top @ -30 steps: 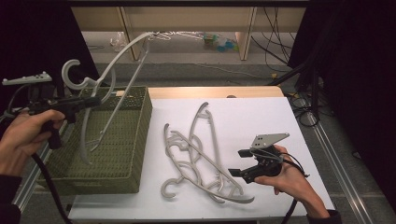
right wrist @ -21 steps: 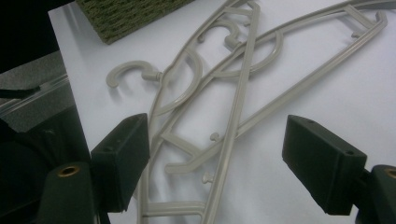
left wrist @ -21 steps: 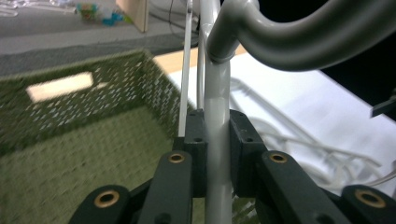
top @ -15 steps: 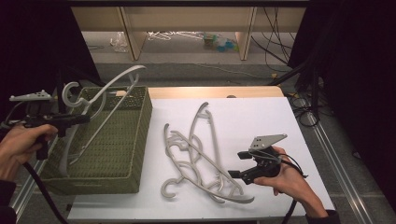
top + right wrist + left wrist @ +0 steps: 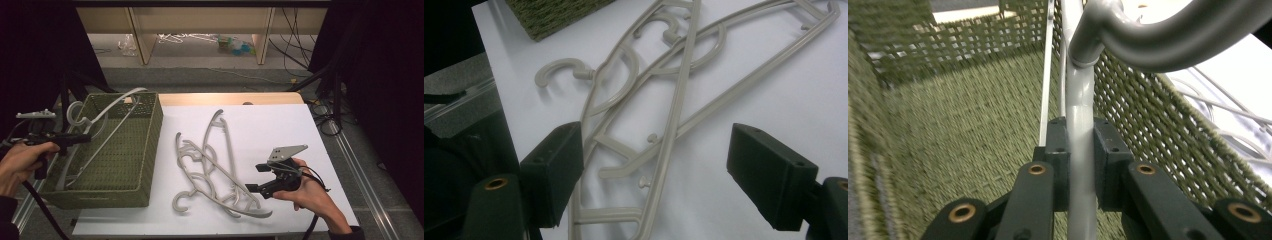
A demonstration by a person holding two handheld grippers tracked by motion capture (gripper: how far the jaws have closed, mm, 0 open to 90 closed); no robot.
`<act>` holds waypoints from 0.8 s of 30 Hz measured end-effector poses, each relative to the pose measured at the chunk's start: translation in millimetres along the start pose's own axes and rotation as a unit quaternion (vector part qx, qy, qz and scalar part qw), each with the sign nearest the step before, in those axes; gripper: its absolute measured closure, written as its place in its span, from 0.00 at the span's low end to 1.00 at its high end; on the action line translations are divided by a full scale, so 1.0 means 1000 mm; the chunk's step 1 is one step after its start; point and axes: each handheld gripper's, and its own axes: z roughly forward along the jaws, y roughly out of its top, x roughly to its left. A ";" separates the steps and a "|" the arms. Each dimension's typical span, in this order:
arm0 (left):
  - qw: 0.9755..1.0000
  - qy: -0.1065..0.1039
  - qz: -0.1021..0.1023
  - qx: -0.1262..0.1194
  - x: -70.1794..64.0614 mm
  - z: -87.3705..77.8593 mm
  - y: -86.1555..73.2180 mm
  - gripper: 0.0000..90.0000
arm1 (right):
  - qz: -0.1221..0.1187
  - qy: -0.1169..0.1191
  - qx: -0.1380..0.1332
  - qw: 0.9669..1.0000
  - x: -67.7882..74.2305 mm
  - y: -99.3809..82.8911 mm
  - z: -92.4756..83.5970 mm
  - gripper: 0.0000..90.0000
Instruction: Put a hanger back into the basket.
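Note:
My left gripper [image 5: 80, 137] is shut on a grey plastic hanger [image 5: 107, 114] just below its hook, at the left rim of a green woven basket [image 5: 150, 150]. The hanger slants down into the basket, one arm tip rising over the far rim. In the left gripper view both pads [image 5: 1106, 150] clamp the hanger's stem [image 5: 1079, 100] above the basket floor. My right gripper [image 5: 253, 178] is open, low over the table by the right end of a pile of several pale hangers [image 5: 212, 167]. In the right gripper view those hangers [image 5: 674, 100] lie beyond the wide-open right gripper [image 5: 659, 175].
The white table [image 5: 285, 125] has bare room to the right of and behind the pile. The basket wall [image 5: 1158, 115] stands close on the right in the left gripper view. Behind the table are shelf legs, floor clutter [image 5: 235, 45] and cables [image 5: 325, 110].
My left hand has brought the hanger down and leftward, so it now sits lower inside the basket. The right hand and the pile have stayed put.

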 end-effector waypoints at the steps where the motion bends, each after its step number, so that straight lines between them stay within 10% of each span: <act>1: 1.000 -0.002 0.003 0.007 0.000 0.005 -0.001 0.88 | 0.003 -0.001 0.003 1.000 0.000 0.000 0.000 0.26; 15: 0.993 0.048 0.012 0.103 0.006 0.053 -0.006 0.87 | 0.002 0.002 0.003 1.000 0.001 -0.002 0.001 0.26; 24: 0.989 0.108 -0.062 0.078 0.028 0.047 -0.023 0.84 | 0.004 0.001 0.004 1.000 0.000 -0.003 0.002 0.26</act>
